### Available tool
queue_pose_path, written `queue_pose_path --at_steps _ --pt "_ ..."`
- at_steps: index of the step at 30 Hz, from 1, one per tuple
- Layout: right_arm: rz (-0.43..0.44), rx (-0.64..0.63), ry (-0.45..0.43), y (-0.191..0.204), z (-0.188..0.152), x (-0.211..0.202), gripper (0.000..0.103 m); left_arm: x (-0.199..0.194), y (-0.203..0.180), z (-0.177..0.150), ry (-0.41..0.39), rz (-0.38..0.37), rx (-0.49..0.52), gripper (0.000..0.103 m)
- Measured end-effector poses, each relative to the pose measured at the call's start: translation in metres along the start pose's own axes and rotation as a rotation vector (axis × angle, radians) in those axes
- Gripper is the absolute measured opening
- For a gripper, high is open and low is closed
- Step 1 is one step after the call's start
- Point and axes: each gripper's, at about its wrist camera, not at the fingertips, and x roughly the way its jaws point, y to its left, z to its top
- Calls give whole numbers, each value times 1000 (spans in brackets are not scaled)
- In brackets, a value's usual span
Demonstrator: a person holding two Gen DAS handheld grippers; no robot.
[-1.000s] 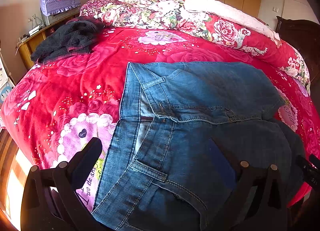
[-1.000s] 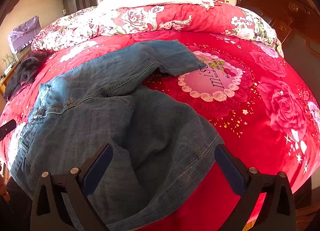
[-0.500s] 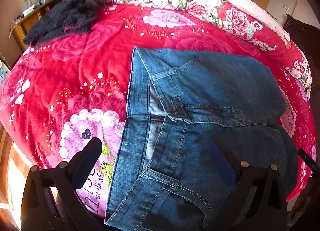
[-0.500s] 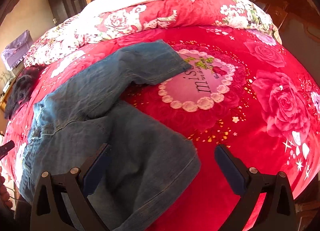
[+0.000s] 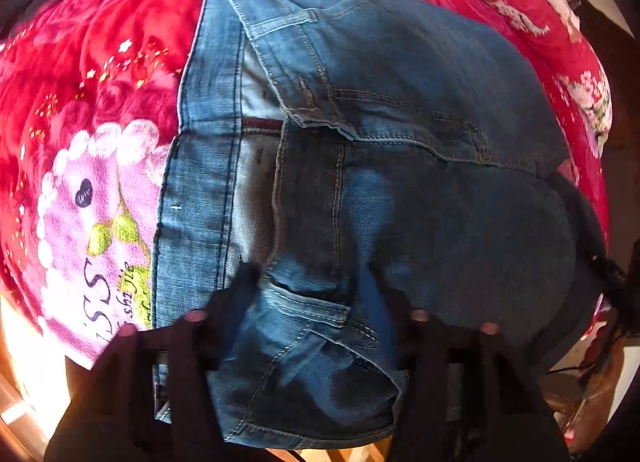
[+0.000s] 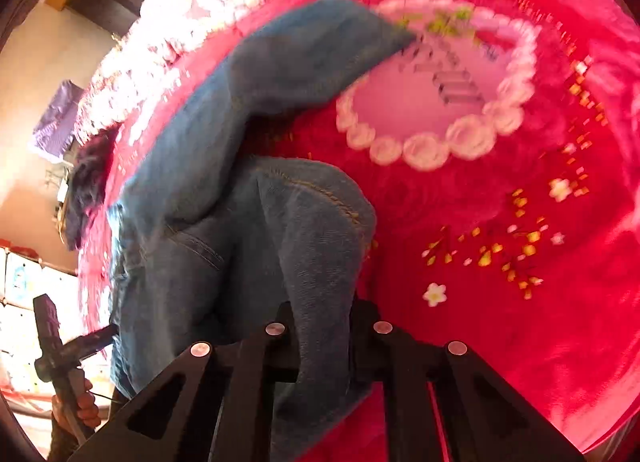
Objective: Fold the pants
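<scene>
Now both tools grip the jeans [image 5: 400,110] spread on the red floral blanket [image 6: 520,262]: the left gripper [image 5: 316,298] pinches the waistband, and the right gripper [image 6: 324,326] clamps bunched leg denim.

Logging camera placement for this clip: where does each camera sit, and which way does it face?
Left wrist: on the left gripper, looking down along its fingers at the jeans waistband on the red blanket; denim lies between its jaws.
Right wrist: on the right gripper, facing across the bed; its jaws pinch a jeans leg, and a hand holding the other gripper shows at lower left.
Shared: the jeans and the blanket.
</scene>
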Motion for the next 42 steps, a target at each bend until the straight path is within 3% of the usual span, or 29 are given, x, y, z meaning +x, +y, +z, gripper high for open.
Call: queue_pose_path --at_steps 2,4,9,13,16,19,22,23,24,28,32,35,36,37,39,42 --pt "-63 23 -103 -10 -7 -33 11 -2 -2 -1 -9 10 15 33" --pt "-96 78 -145 -31 -20 -52 11 1 -1 -3 -3 16 2 31" --pt "-194 202 21 -88 -61 -33 17 4 -4 -11 7 28 22 31" --pt "-152 337 -51 -114 -80 -56 40 -15 -1 -15 4 -27 38 31" --pt "-215 329 -150 -114 -65 -77 54 -31 5 -11 -5 -73 27 31" --pt "-199 314 -157 -115 -35 -69 69 -26 1 -4 -4 -78 -1 32" --pt "-189 311 -68 -123 -13 -39 65 -15 -10 -2 17 -69 -23 33" --pt "-153 305 -40 -124 -10 -31 30 -12 -14 -3 21 -57 -20 33" --pt "-123 301 -20 -125 -9 -30 6 -13 -18 -4 21 -49 -10 34" --pt "-209 239 -140 -115 -6 -67 7 -4 -17 -1 1 -27 15 38" --pt "-430 262 -76 -143 -8 -72 17 6 -2 0 37 -40 -40 38" --pt "-228 376 -126 -166 -26 -89 20 1 1 1 23 -60 -29 40" --pt "-210 382 -124 -168 -31 -89 24 1 1 0 21 -61 -22 41" --pt "-229 369 -108 -166 -36 -88 32 1 1 -1 24 -56 -18 41" --pt "-298 309 -90 -155 -41 -89 32 -1 0 -2 28 -47 -10 41" --pt "-287 230 -112 -132 -29 -89 32 -15 -6 8 6 -92 -8 41"
